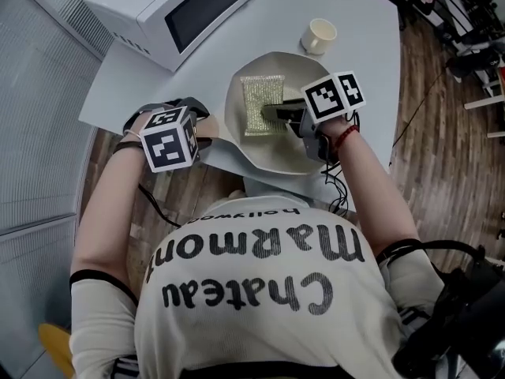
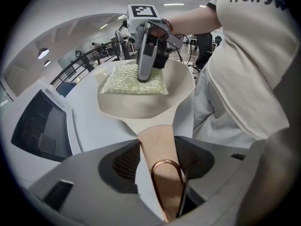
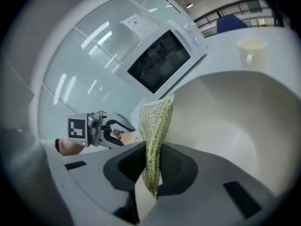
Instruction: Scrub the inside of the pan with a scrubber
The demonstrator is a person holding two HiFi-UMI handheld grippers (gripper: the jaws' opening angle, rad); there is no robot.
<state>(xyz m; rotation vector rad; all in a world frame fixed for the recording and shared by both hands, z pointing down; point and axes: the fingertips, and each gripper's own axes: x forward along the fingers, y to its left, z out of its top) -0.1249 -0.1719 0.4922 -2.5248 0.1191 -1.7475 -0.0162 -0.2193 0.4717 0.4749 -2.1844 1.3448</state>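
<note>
1. The pan (image 1: 276, 155) (cream inside, shallow) sits at the near edge of the white bench (image 1: 371, 30); its handle (image 2: 159, 142) points toward the person's left side.
2. The left gripper (image 2: 157, 161) has its jaws closed on that handle, one pad pressing each side; a copper ring (image 2: 166, 163) at the handle's end lies between the jaws.
3. The scrubber (image 1: 262, 101), a yellow-green glittery pad, is inside the pan; in the head view it lies over the far-left part of the bowl, resting on the pan's surface.
4. The right gripper (image 3: 153, 168) has its jaws clamped on one edge of the scrubber; in its own view the pad shows edge-on between the two pads, and the rest of it sticks out ahead of the jaws, with the pan's pale wall just to the right.
5. The right gripper reaches into the pan from the right; its marker cube stands over the pan's right rim.
6. A white microwave (image 1: 173, 10) with a dark door stands on the bench behind and left of the pan; a pale cup (image 1: 319, 35) stands beyond the far rim, apart from it.
</note>
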